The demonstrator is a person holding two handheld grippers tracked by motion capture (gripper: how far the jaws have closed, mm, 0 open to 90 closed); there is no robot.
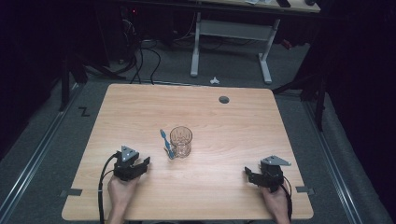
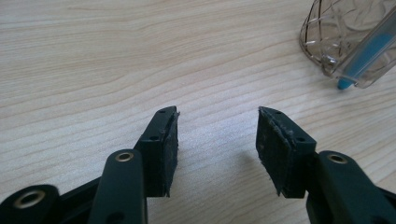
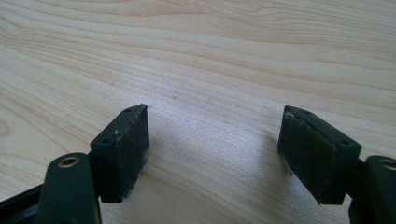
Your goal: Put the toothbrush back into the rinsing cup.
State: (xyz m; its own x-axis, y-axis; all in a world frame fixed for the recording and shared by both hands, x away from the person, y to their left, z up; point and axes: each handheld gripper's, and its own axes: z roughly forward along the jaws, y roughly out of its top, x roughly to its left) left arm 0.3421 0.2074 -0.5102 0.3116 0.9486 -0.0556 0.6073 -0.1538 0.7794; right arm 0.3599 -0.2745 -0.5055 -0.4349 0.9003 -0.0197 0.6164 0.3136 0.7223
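We hold left gripper [image 1: 145, 163] half open, empty, aimed at glass [image 1: 180, 141] at two o'clock; toothbrush [image 1: 166, 143] leans outside. Right gripper [image 1: 246, 173] wide, empty, parked.

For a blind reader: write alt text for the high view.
A clear glass stands mid-table with a blue toothbrush lying against its left side. The left gripper and right gripper, both open and empty, rest near the wooden table's front edge.
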